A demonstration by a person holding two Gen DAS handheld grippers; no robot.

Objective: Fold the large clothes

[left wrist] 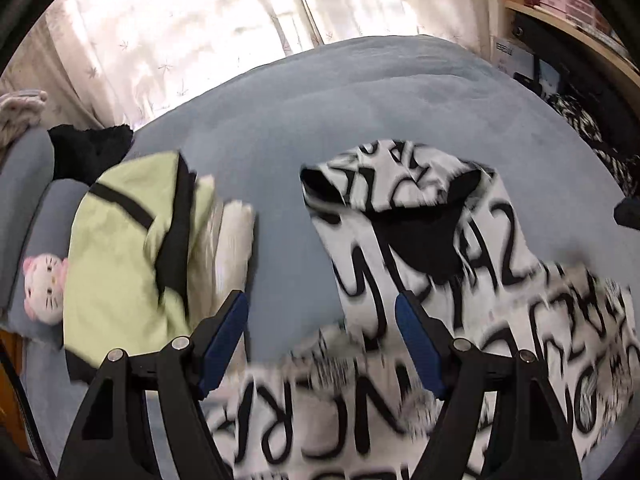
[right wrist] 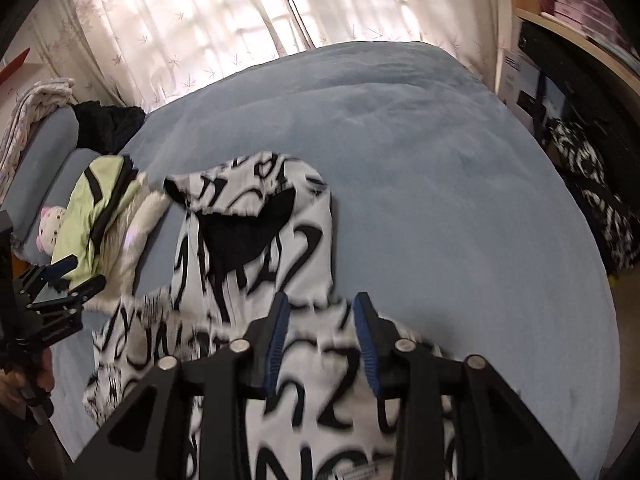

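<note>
A large white hooded garment with black lettering (left wrist: 460, 280) lies crumpled on the blue bed (left wrist: 340, 120), its black-lined hood toward the far side. It also shows in the right wrist view (right wrist: 256, 264). My left gripper (left wrist: 322, 308) is open and empty, hovering above the garment's left edge. My right gripper (right wrist: 322, 304) is open and empty, above the garment's near part. The left gripper also shows at the left edge of the right wrist view (right wrist: 76, 276), open.
A folded light-green garment with black trim (left wrist: 124, 248) lies on white clothes at the bed's left, next to a pink-and-white plush toy (left wrist: 44, 288) and blue pillows (right wrist: 60, 148). Curtains (right wrist: 200, 20) hang behind. Shelves and dark patterned cloth (right wrist: 588, 176) stand right.
</note>
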